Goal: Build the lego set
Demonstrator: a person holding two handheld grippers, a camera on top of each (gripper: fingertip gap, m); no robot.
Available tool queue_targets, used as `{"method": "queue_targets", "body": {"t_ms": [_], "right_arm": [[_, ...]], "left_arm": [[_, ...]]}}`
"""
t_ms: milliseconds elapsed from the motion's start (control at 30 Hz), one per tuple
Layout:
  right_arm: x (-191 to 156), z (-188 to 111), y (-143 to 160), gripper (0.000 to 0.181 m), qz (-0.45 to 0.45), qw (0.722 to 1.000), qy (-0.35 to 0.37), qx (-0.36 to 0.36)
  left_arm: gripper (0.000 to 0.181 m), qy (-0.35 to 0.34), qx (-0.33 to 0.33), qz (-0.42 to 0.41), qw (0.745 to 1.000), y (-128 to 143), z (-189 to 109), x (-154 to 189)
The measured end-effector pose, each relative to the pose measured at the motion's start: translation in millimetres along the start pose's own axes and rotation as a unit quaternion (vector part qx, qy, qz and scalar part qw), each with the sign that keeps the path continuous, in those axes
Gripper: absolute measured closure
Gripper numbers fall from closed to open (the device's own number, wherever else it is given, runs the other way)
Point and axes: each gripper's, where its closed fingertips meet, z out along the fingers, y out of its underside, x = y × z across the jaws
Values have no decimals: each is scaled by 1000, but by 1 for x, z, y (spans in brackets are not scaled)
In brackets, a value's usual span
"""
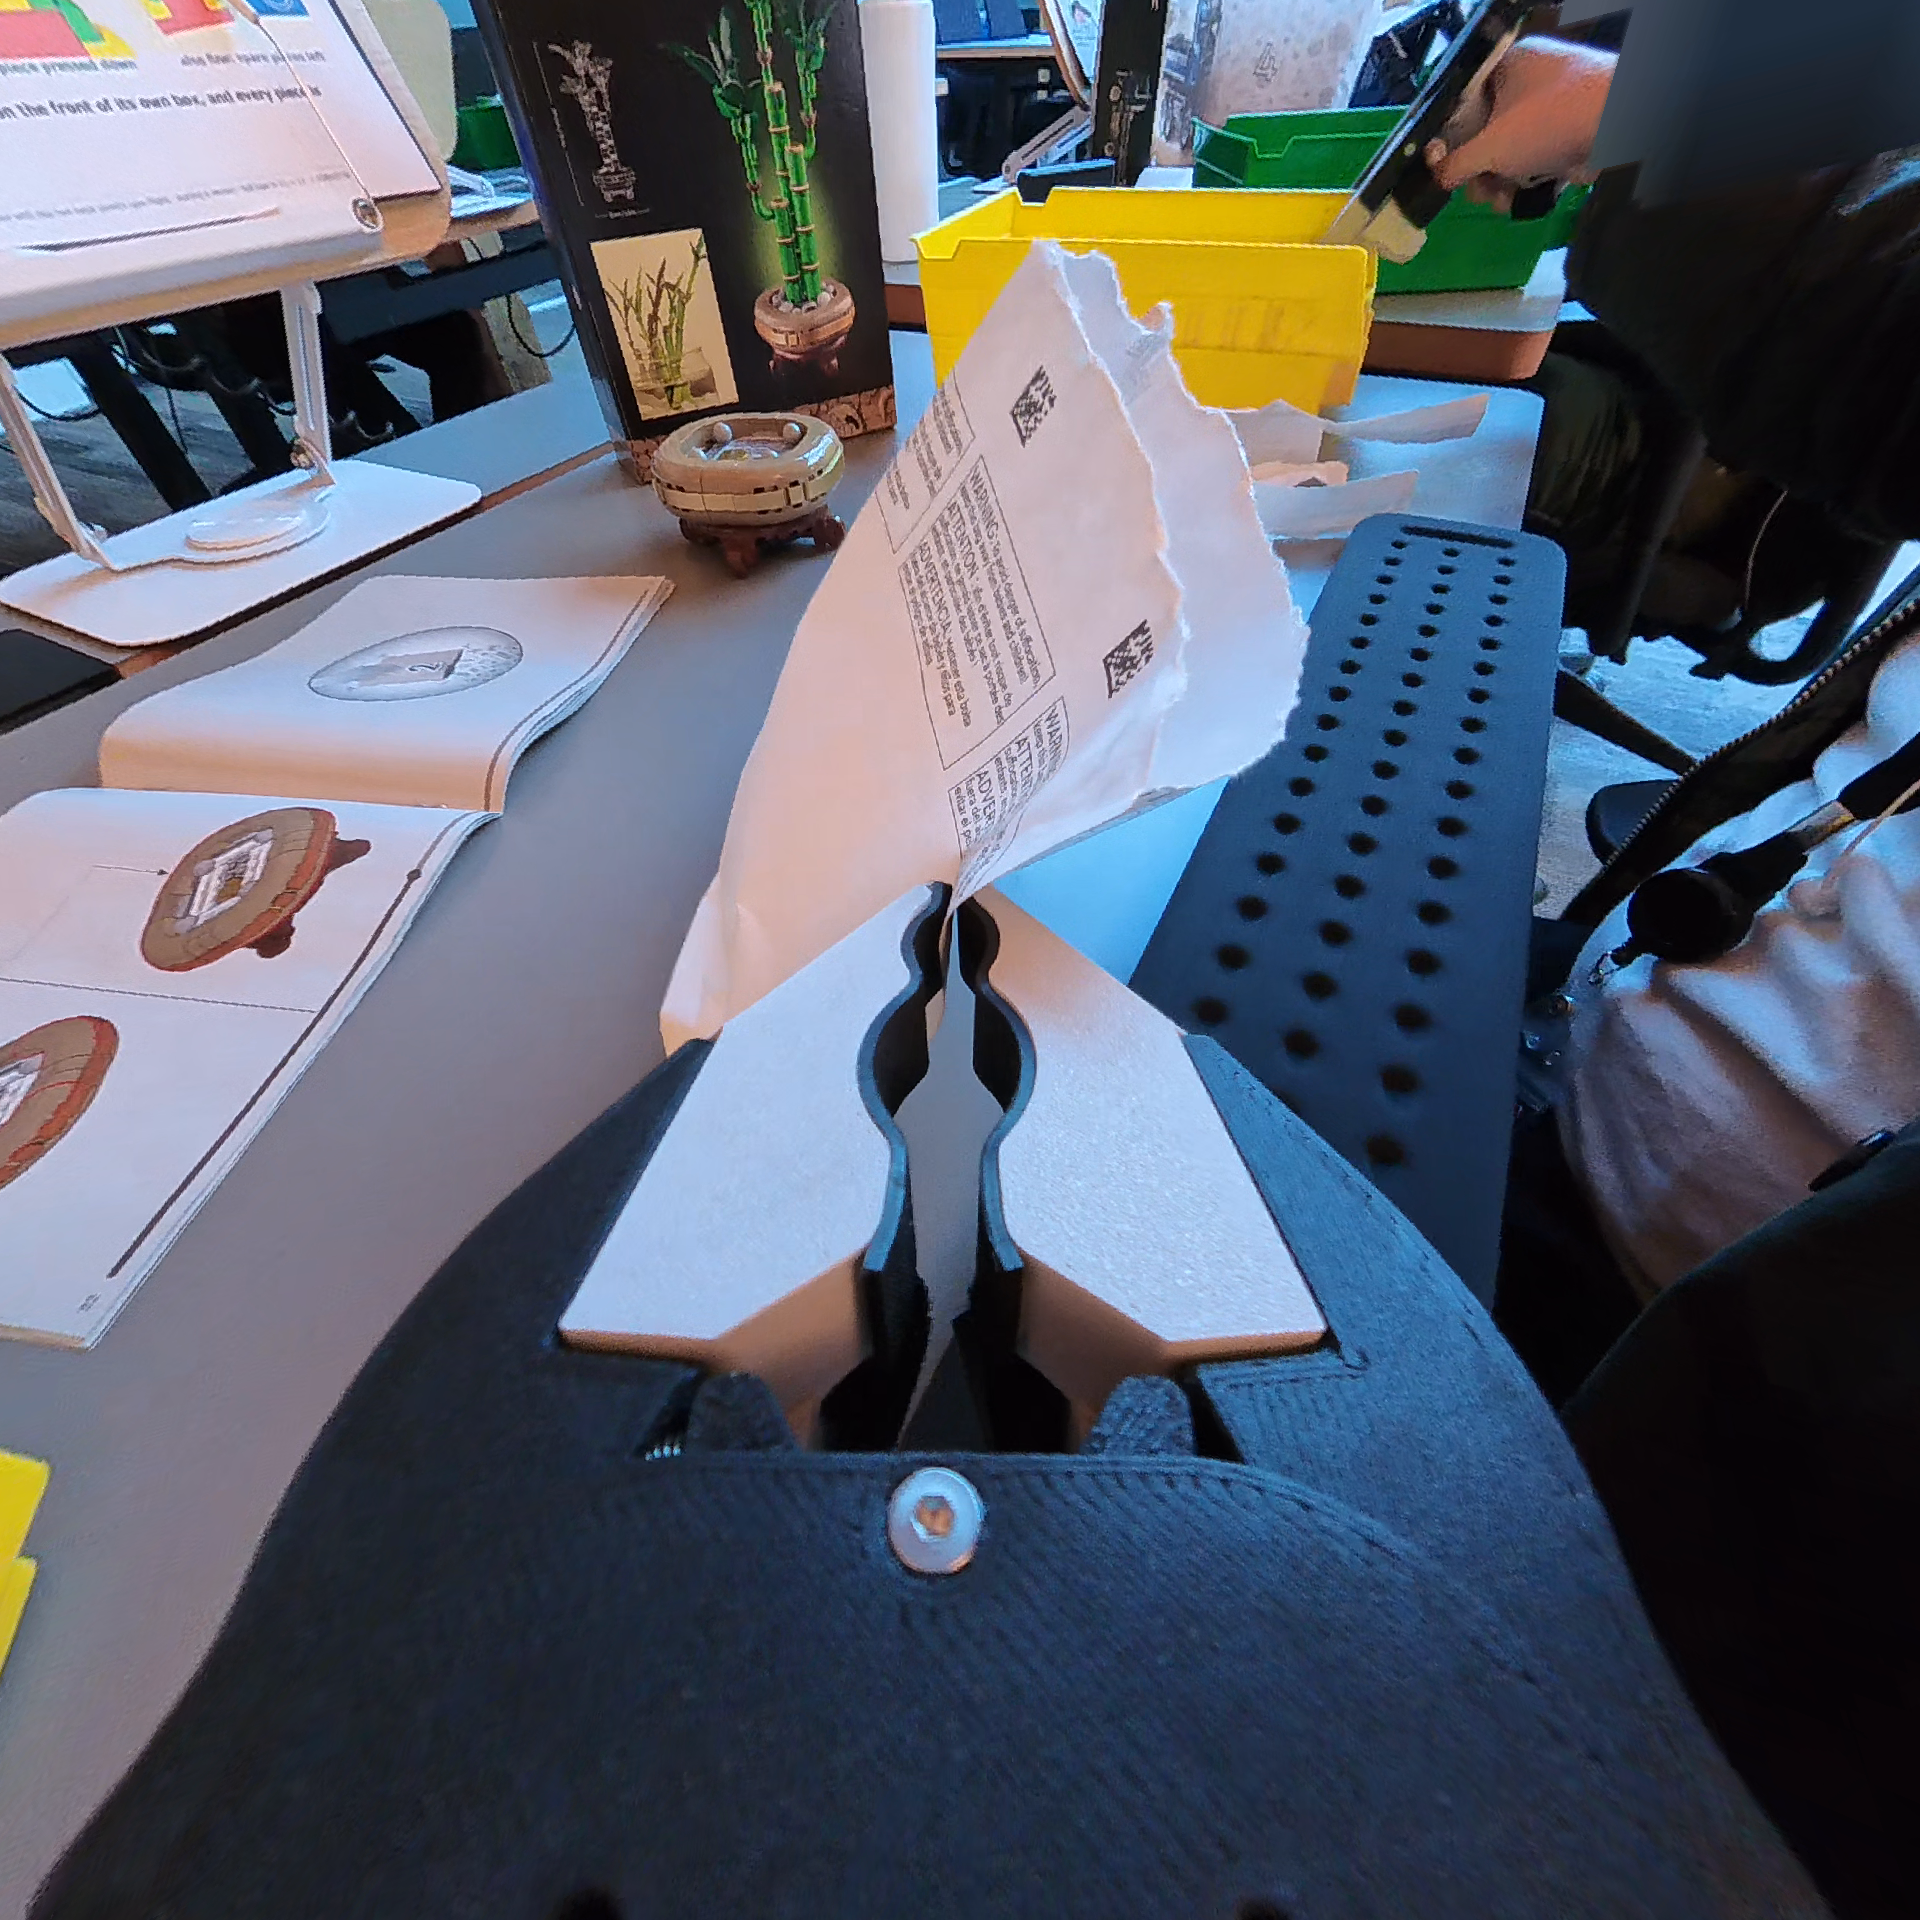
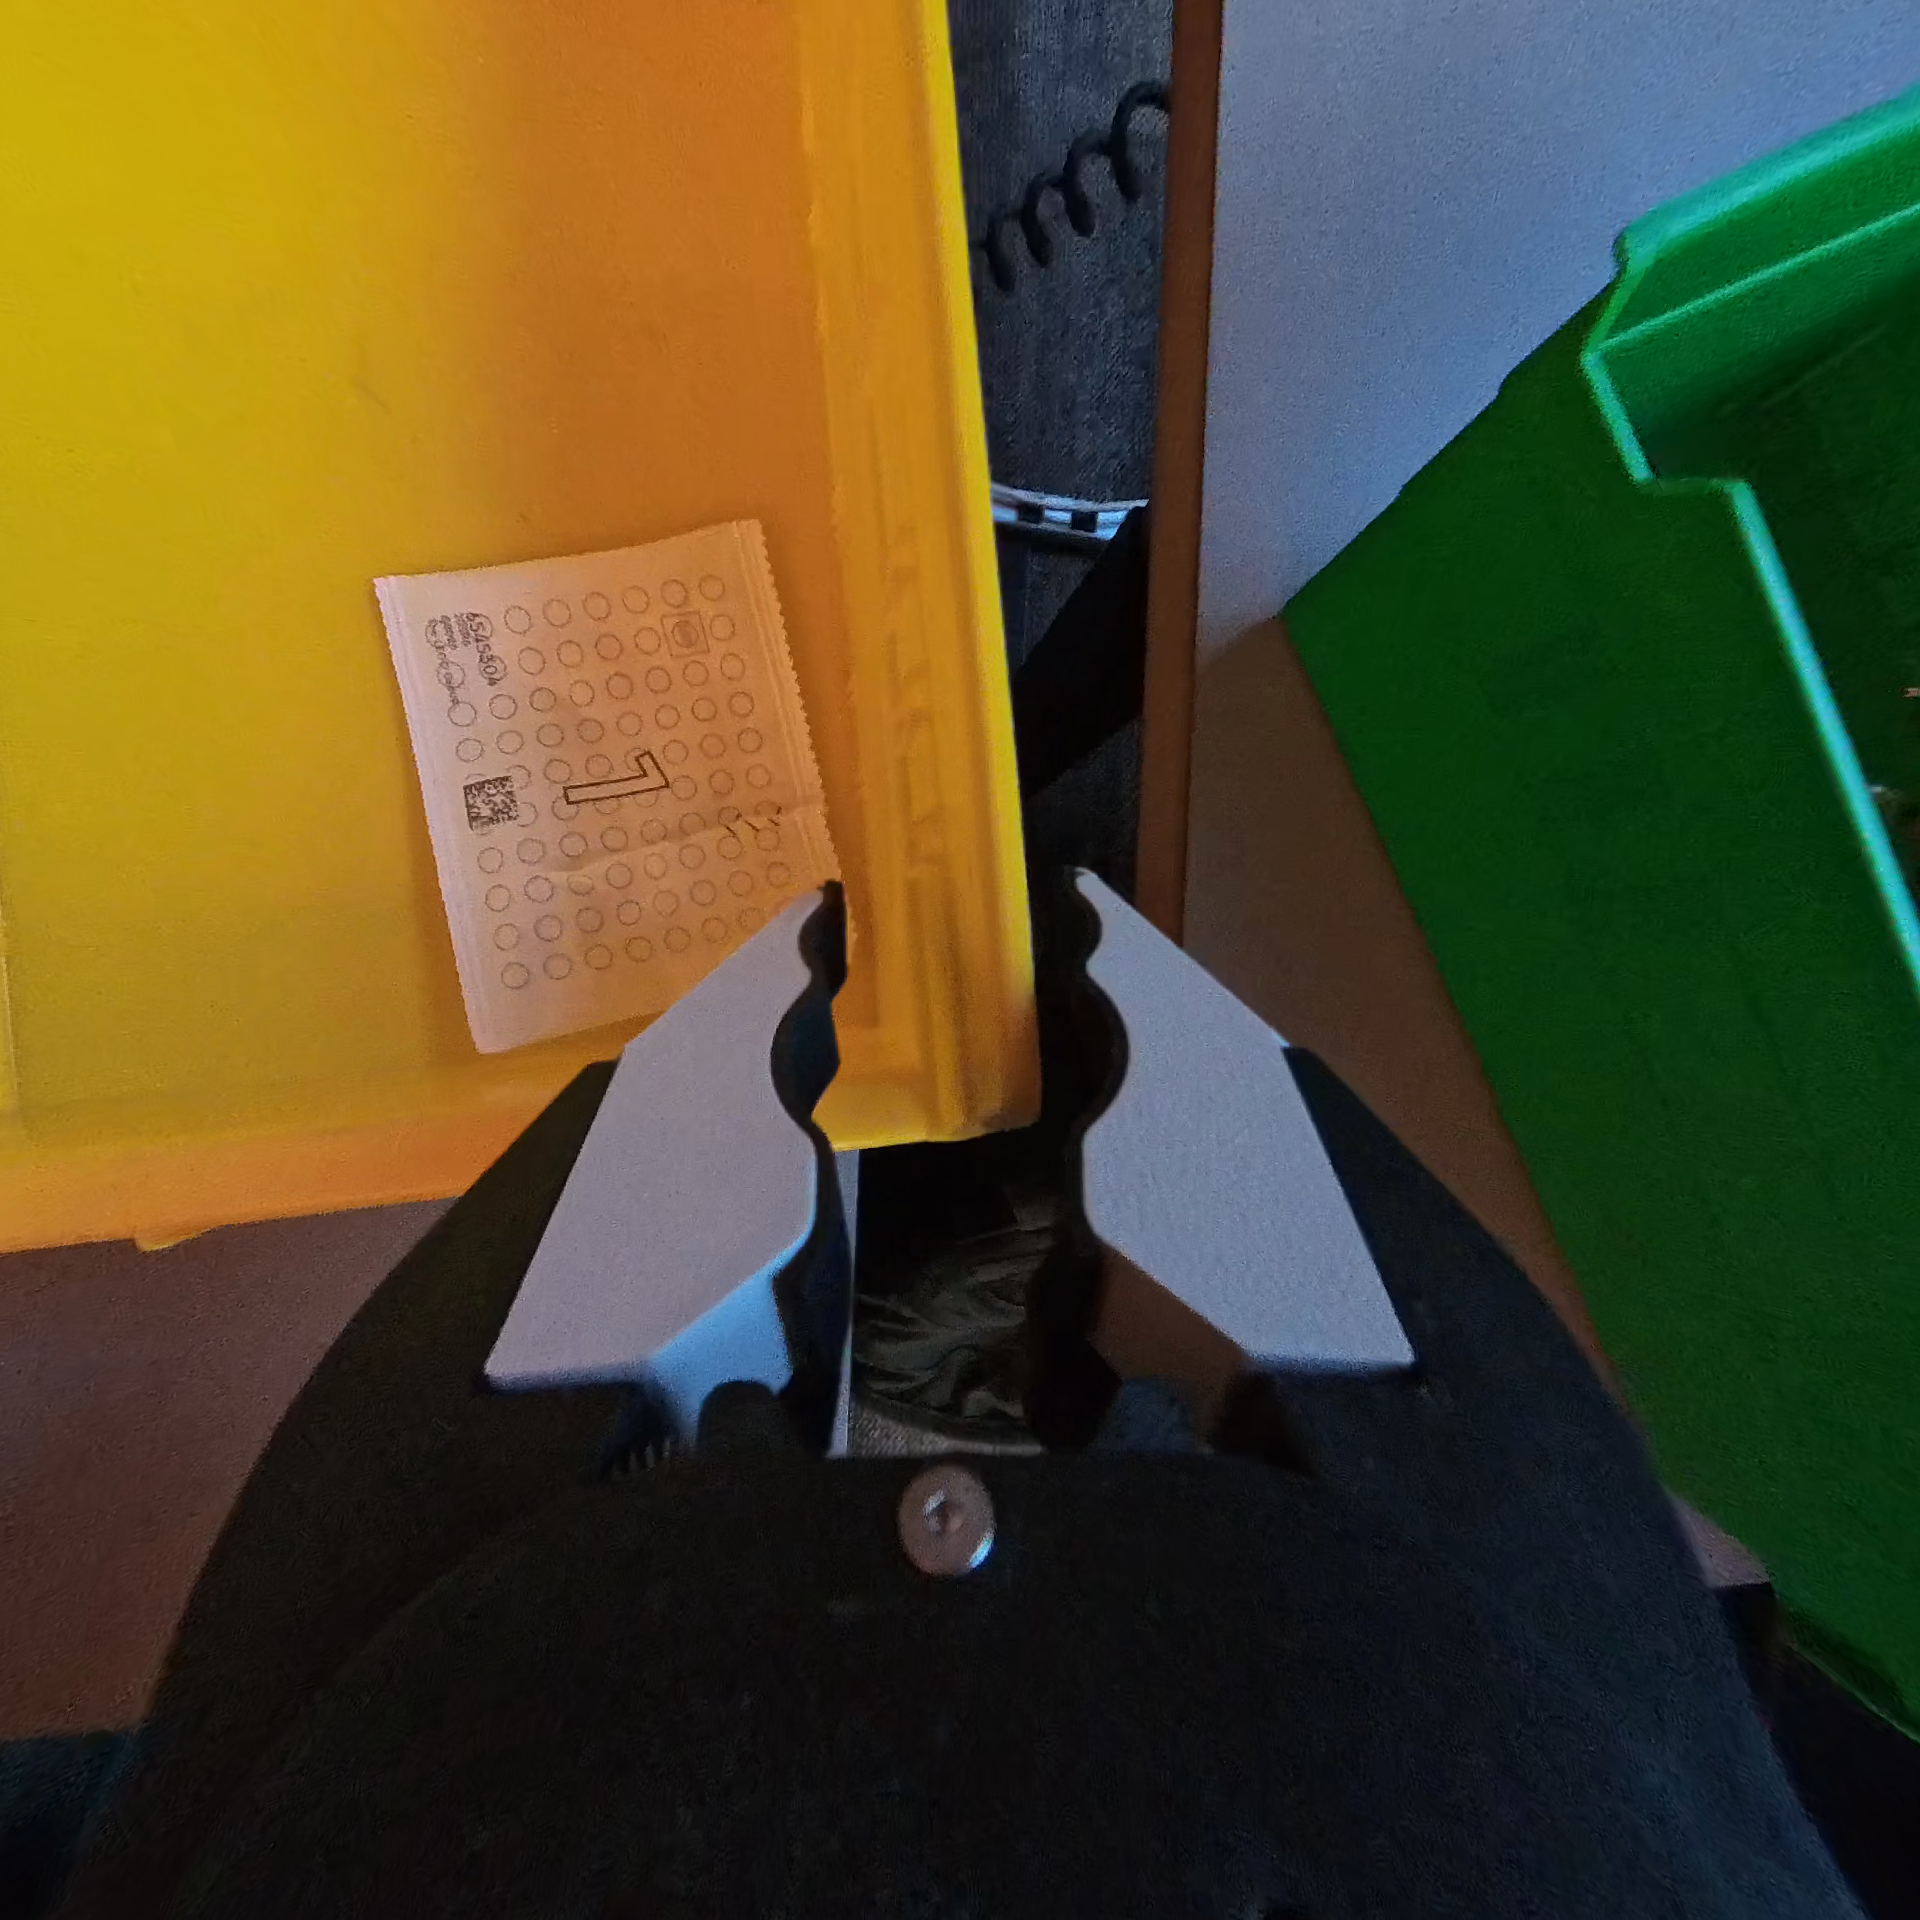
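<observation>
My left gripper is shut on the bottom corner of a torn-open white paper bag and holds it up above the grey table. A small built lego pot base stands in front of the black set box. An open instruction booklet lies at the left. My right gripper is open, its jaws on either side of the yellow bin's side wall. A small white numbered bag lies inside that bin. The right gripper also shows in the left wrist view, at the bin's far corner.
A green bin stands right of the yellow one. A second booklet lies behind the open one. A white stand with a printed sheet is at the back left. A black perforated panel lies on the right, next to a person's body.
</observation>
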Motion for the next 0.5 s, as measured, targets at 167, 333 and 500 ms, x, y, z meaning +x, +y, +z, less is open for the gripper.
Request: {"method": "queue_targets", "body": {"t_ms": [167,333,500], "right_arm": [[-6,5,8,169,24,999,-33,-23],[-22,0,12,177,52,996,-69,-24],[-46,-8,18,177,50,996,-70,-31]], "left_arm": [[181,-10,16,-1,1000,-1,-13,0],[181,-14,16,4,1000,1,-18,2],[181,-20,18,0,1000,0,-19,0]]}}
